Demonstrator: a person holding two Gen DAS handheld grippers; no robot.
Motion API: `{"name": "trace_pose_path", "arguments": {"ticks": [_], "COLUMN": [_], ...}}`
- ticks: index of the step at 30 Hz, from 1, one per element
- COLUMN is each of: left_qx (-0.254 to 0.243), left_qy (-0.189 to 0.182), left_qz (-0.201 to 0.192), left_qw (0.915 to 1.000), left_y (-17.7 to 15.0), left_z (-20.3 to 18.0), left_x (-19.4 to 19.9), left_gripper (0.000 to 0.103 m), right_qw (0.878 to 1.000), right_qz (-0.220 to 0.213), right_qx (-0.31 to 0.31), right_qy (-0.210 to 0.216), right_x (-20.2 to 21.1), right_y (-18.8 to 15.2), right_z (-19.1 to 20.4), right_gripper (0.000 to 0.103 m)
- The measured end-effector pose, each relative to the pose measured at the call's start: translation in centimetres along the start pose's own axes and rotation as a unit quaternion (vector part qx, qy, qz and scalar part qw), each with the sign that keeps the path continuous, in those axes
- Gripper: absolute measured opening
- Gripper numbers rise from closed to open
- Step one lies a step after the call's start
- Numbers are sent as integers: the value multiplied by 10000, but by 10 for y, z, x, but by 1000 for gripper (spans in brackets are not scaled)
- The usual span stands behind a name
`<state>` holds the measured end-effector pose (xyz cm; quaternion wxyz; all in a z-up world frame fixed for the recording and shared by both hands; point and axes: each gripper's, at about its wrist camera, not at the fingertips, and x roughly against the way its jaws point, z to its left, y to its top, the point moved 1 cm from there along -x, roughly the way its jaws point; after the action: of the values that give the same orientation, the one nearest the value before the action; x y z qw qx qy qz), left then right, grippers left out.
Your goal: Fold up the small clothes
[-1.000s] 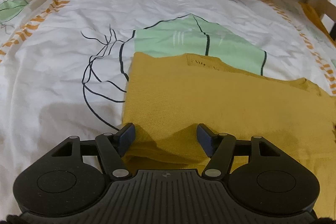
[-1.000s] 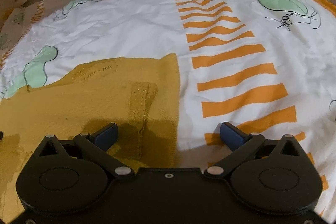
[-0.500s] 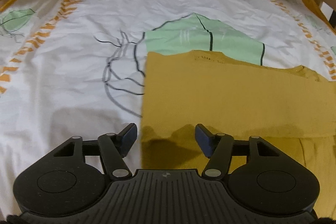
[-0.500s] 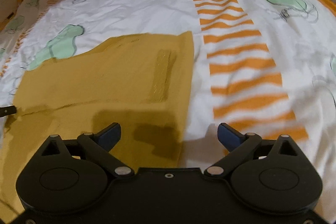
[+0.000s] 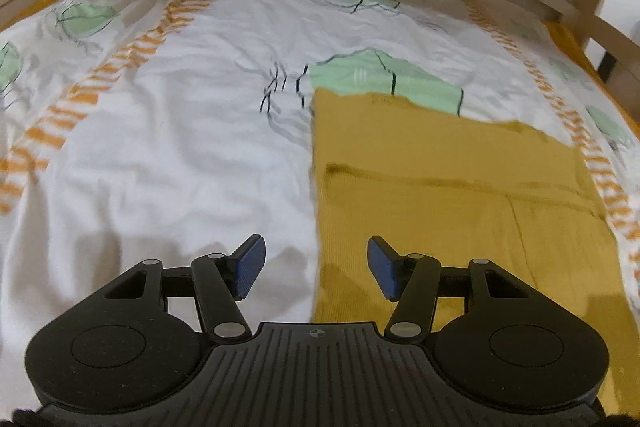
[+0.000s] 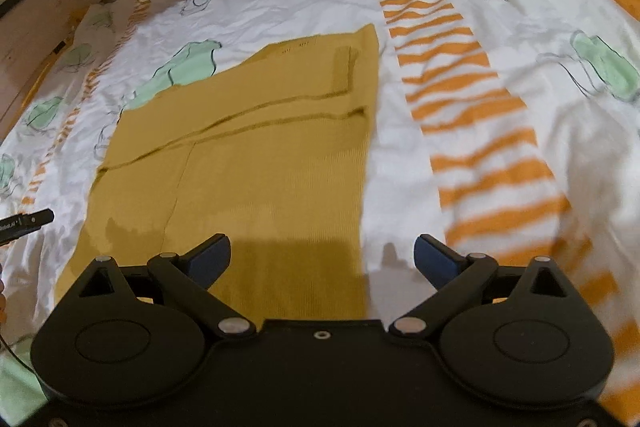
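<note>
Mustard garment lies folded flat on the printed bedsheet, at twelve o'clock from me. My left gripper and right gripper both hang open and empty above its near edge.

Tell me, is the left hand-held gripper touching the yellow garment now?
Apart. In the left wrist view the left hand-held gripper hangs open above the yellow garment, which lies flat on the bedsheet; nothing is between its pads.

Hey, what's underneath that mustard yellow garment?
The mustard garment lies flat on the printed bedsheet; a green leaf print shows past its far edge. Anything beneath it is covered.
</note>
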<state>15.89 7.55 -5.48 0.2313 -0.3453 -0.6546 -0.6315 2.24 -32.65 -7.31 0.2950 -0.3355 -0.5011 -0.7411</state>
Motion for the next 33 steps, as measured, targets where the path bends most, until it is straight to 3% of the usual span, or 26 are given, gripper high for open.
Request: {"name": "trace_pose_path", "arguments": {"ticks": [9,16,21,33], "left_qx": [-73,138,247,-202], "left_qy": [256,313,347,595], "left_qz": [136,756,995,1162], "left_qw": [9996,9965,9941,9912], "left_y": [-50,-71,-84,-97], "left_z": [13,15,18,5], "left_x": [39,38,33,18], "left_gripper": [55,55,55,56], "right_qw": [9995,9952,9958,9986], "right_qz": [-25,-64,-45,233], "right_qx": [-300,-811,-766,-436], "right_qy": [18,540,498,196], "right_x": [28,32,31,18], "right_y": [-49,-73,-75,-83], "right_z": [-7,-17,-16,-10], "right_gripper": [99,99,99,100]}}
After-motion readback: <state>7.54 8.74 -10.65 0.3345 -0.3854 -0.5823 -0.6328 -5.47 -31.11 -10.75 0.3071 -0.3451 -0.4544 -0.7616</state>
